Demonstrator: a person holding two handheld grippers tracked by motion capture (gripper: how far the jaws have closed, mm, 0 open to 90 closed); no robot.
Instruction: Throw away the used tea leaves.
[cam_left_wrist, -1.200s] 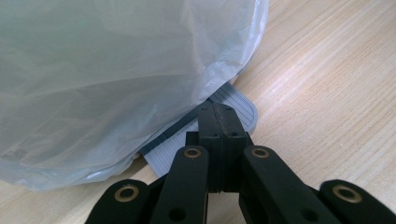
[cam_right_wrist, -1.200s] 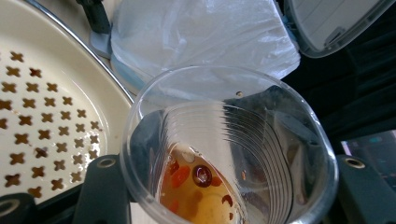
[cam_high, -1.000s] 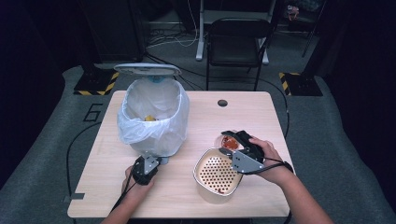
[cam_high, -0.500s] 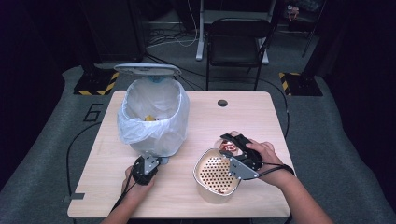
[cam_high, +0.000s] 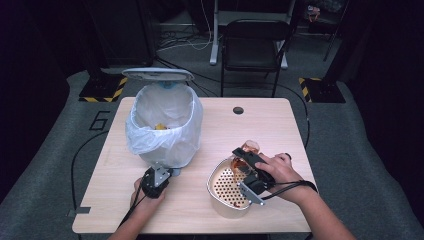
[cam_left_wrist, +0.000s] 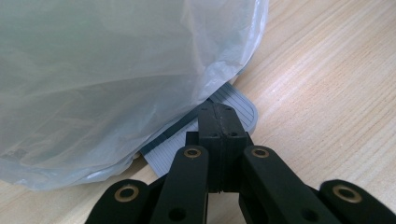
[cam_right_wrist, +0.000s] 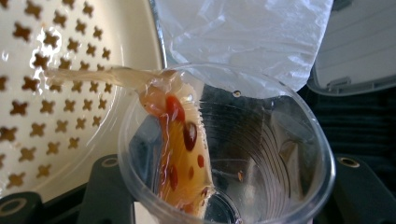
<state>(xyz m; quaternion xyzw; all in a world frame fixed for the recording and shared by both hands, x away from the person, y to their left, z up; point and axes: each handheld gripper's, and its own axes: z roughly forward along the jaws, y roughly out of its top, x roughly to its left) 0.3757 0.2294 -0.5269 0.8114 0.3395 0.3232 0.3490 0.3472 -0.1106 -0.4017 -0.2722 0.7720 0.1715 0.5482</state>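
Note:
A pedal bin (cam_high: 165, 125) lined with a white plastic bag (cam_left_wrist: 116, 70) stands at the table's left, its lid (cam_high: 157, 74) raised. My left gripper (cam_high: 156, 176) (cam_left_wrist: 217, 114) is shut with nothing between its jaws, and its tip rests on the bin's grey ribbed pedal (cam_left_wrist: 240, 105). My right gripper (cam_high: 245, 167) (cam_right_wrist: 229, 196) is shut on a clear plastic cup (cam_high: 248, 150) (cam_right_wrist: 261, 154), which is tipped over a cream perforated strainer (cam_high: 225, 187) (cam_right_wrist: 70, 93). Amber liquid with red bits (cam_right_wrist: 180, 149) runs from the cup's rim into the strainer.
A round cable hole (cam_high: 238, 110) sits at the table's far edge. A black chair (cam_high: 255, 45) stands behind the table. Yellow scraps (cam_high: 160, 127) lie in the bin. The bin lid (cam_right_wrist: 355, 46) and bag (cam_right_wrist: 243, 32) lie beyond the cup in the right gripper view.
My right hand has shifted slightly toward the near left, bringing the tipped cup further over the strainer. My left hand has stayed still on the pedal.

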